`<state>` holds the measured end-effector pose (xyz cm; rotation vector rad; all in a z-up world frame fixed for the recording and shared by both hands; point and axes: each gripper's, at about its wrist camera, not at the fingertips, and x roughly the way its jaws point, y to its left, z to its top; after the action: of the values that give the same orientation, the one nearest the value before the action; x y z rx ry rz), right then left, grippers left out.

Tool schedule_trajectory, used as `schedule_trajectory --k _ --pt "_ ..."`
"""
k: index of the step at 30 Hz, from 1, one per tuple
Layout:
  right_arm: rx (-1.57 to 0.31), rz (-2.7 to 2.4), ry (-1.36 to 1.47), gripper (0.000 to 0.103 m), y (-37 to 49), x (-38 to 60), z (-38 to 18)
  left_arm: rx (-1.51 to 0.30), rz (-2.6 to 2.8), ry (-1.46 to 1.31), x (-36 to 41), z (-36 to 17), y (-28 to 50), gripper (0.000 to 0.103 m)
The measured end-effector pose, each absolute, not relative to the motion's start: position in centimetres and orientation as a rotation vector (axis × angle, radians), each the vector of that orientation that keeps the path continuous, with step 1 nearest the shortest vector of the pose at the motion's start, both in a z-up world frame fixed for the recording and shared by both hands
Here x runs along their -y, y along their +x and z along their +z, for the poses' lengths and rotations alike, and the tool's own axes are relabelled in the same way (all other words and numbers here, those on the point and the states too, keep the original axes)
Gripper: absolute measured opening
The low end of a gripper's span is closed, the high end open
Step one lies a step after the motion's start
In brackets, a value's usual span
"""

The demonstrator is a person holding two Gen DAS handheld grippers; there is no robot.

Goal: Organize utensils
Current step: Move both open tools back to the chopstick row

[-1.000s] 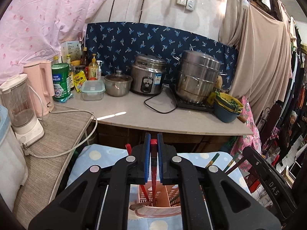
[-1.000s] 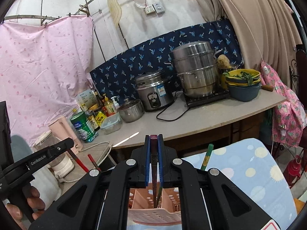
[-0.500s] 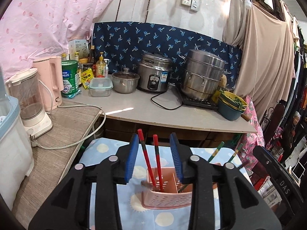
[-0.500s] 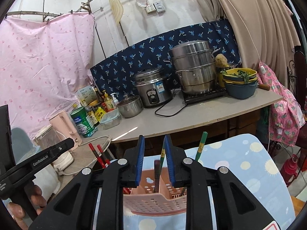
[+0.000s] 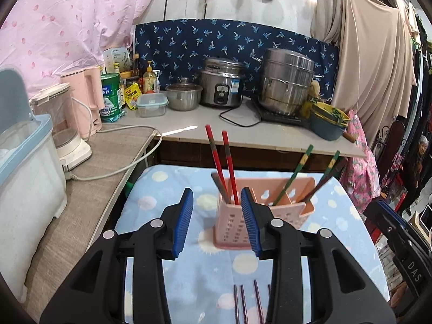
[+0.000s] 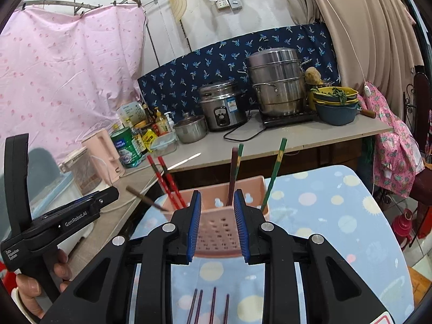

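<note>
Chopsticks, two red ones, stand in the left end of the pink caddy, leaning back and to the left, and my left gripper sits just short of them. Its jaws have just been opening and now stand apart with nothing between the blue pads; past the gap I see only the caddy's left corner and the dotted blue cloth it stands on. The red pair rises above and beyond my fingertips, clear of both pads.

Over on my right gripper, same story: jaws just been opening, parted now, empty. Through the gap I look straight at the caddy's perforated front wall. A dark chopstick with a green top stands in the caddy right behind that gap, and a green one leans out of the right end. From here the red pair shows at the caddy's left end, with a brown stick slanting out low beside it.

Down at the bottom edge, below my jaws, four dark chopsticks lie flat on the cloth, side by side, pointing toward the caddy. My left hand shows at the lower left, wrapped round its gripper's handle.
</note>
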<state>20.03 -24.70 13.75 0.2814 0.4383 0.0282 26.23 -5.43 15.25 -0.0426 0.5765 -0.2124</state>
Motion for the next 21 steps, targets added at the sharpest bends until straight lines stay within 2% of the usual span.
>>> schedule_trajectory --k 10,21 --pt "-0.489 0.02 0.256 0.025 14.6 22.7 11.3 -0.651 -0.22 0.018 5.2 11.3 21.6 0.035" --pt "-0.624 -0.01 0.258 0.025 8.5 21.7 5.1 -0.747 -0.245 0.038 4.5 5.8 15.7 0.035"
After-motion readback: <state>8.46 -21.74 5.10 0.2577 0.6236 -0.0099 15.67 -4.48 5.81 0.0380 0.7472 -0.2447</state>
